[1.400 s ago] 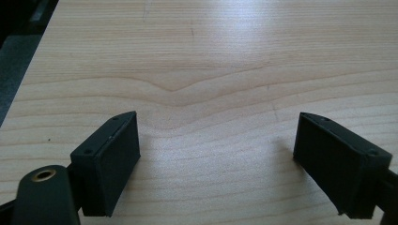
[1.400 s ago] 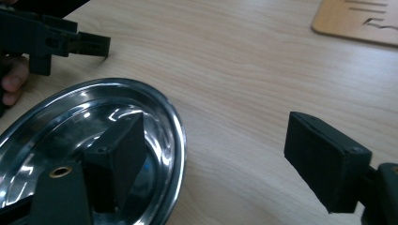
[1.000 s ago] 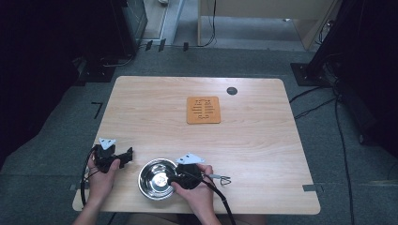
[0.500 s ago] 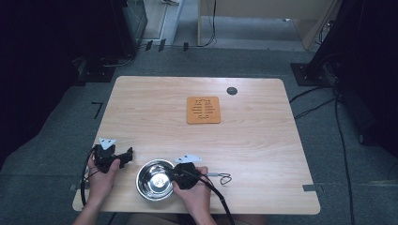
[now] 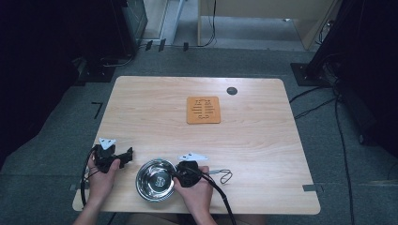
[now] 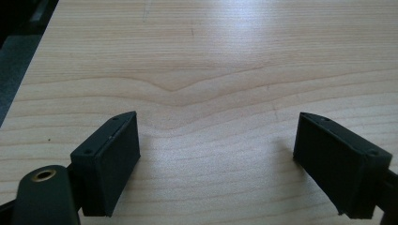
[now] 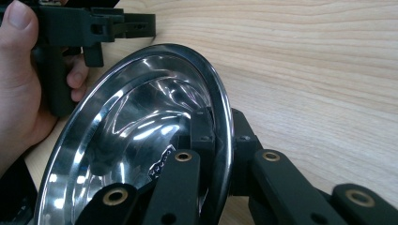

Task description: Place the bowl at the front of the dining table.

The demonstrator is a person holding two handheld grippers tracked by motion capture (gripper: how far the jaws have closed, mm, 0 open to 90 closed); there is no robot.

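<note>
The steel bowl sits at the near edge of the wooden table, right in front of the person, between the two hands. The right gripper has just closed its jaws on the bowl's right-hand rim; in the right gripper view one jaw lies inside the shiny wall and the other outside it, with the bowl's rim pinched between them. The bowl looks slightly tipped from that angle, though from above I cannot tell whether it has left the table. Just to the right of that hand a small loop of wire lies on the wood. On the other side of the bowl, just beside it, the left gripper rests low over the table with its jaws spread wide and only bare wood between them. Farther off, past the middle of the table, lies an orange slotted mat, and beyond it, near the far edge, a small dark round disc.
</note>
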